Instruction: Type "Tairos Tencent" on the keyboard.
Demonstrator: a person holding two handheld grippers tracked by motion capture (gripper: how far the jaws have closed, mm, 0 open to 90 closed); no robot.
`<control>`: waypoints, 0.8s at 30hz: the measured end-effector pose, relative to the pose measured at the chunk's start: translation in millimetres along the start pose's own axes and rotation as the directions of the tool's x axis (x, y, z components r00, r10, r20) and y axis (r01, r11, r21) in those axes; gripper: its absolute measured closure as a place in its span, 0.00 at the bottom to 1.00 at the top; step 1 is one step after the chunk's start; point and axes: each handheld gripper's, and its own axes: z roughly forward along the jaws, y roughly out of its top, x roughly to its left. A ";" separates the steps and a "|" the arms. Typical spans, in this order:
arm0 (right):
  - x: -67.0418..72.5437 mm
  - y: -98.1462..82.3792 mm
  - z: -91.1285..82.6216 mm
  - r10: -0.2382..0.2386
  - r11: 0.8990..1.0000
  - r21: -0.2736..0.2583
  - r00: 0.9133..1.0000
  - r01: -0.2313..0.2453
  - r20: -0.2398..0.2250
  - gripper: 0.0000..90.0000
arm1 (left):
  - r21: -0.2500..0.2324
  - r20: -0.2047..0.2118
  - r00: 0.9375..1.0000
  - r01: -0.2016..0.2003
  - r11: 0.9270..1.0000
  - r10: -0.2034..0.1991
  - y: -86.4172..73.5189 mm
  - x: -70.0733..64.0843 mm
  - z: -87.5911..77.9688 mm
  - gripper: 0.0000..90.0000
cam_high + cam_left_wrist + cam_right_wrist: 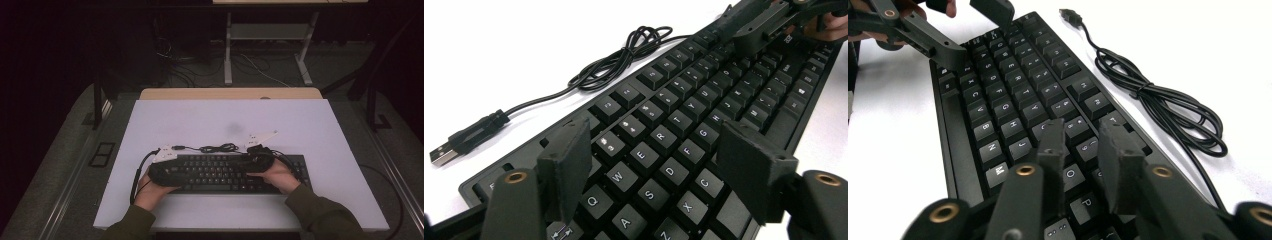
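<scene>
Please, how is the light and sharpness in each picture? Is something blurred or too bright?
High view: dim, dark surroundings, the keyboard small and soft. Left gripper view: the white table is overexposed, near keys sharp, far keys and the right gripper blurred. Right gripper view: the table glares, its own jaws are out of focus, the cable is clear.

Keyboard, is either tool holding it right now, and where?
Nothing is held. The left tool and right tool hover with jaws apart above the keyboard keys, gripping neither it nor its cable.
</scene>
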 end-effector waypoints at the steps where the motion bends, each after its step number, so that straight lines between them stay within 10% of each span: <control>1: 0.0 -0.2 0.0 -0.001 1.000 0.004 1.000 0.001 -0.002 0.84 | -0.003 -0.001 1.000 0.004 1.000 -0.004 -0.3 -0.2 -0.1 0.30; 24: 0.9 -4.2 8.6 -0.026 0.997 0.069 1.000 0.027 -0.016 0.99 | -0.008 -0.015 1.000 0.004 1.000 -0.004 -2.2 1.7 -1.3 0.22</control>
